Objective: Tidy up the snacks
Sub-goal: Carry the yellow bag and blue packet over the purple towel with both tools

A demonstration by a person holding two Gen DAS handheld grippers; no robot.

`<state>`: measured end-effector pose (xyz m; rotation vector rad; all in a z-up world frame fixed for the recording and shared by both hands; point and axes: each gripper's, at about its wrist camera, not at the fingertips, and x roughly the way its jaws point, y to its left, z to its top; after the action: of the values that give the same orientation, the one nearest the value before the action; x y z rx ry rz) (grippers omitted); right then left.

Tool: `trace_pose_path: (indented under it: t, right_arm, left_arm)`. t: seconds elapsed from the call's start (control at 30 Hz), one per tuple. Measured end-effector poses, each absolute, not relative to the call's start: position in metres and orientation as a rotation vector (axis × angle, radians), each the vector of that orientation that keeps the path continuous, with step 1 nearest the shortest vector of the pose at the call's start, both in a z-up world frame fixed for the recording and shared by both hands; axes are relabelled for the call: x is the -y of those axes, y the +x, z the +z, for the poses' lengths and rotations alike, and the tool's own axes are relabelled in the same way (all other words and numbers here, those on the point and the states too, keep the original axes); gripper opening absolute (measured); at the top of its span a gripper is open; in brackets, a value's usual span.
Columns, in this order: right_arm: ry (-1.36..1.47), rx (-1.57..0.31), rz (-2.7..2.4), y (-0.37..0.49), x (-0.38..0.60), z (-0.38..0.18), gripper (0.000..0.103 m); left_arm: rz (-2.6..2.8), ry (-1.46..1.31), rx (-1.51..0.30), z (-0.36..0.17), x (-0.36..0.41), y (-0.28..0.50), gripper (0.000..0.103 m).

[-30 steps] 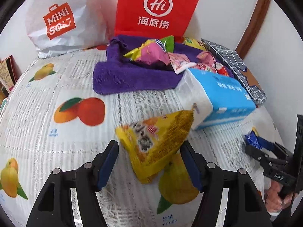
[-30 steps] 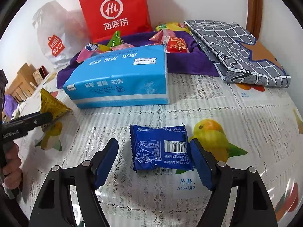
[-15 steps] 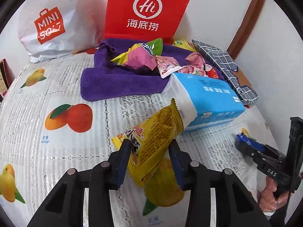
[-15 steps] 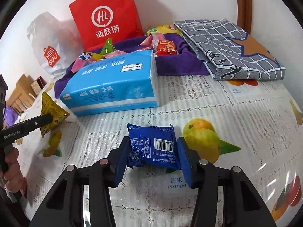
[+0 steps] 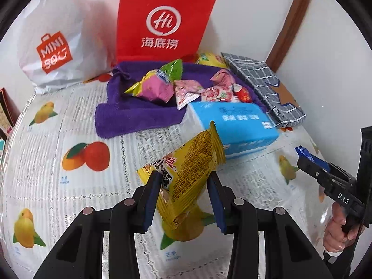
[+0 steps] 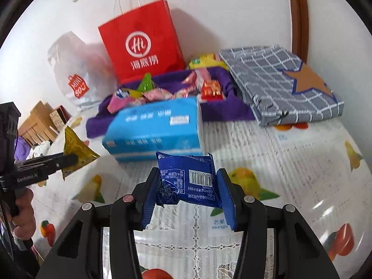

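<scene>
Behind each claw's clamped packet, yellow left (image 5: 186, 169) and blue right (image 6: 187, 179), bags (image 5: 162, 23) read "Hi" and "MINISO" (image 5: 54, 52).

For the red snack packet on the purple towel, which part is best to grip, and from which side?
Probably the red packet is best pinched across its short width from above. It lies on top of the purple towel at the pile's right end; the blue tissue pack blocks a low approach from the front.

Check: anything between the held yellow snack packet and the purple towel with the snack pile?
Mostly bare tablecloth; the blue tissue pack flanks the path from yellow packet to purple towel. Left wrist view.
</scene>
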<state>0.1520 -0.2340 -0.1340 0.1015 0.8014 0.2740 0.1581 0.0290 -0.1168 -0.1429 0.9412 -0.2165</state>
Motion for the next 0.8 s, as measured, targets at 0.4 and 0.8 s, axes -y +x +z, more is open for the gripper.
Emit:
trace_pose_path:
  t: [0.4, 0.8]
  right_arm:
    - [0.071, -0.709, 0.255, 0.158, 0.223, -0.081, 0.049]
    - [0.083, -0.668, 0.269, 0.184, 0.212, -0.039, 0.049]
  left_arm:
    - [-0.255, -0.131, -0.912, -0.073, -0.014, 0.168, 0.039]
    - [-0.227, -0.131, -0.863, -0.033, -0.018, 0.192, 0.039]
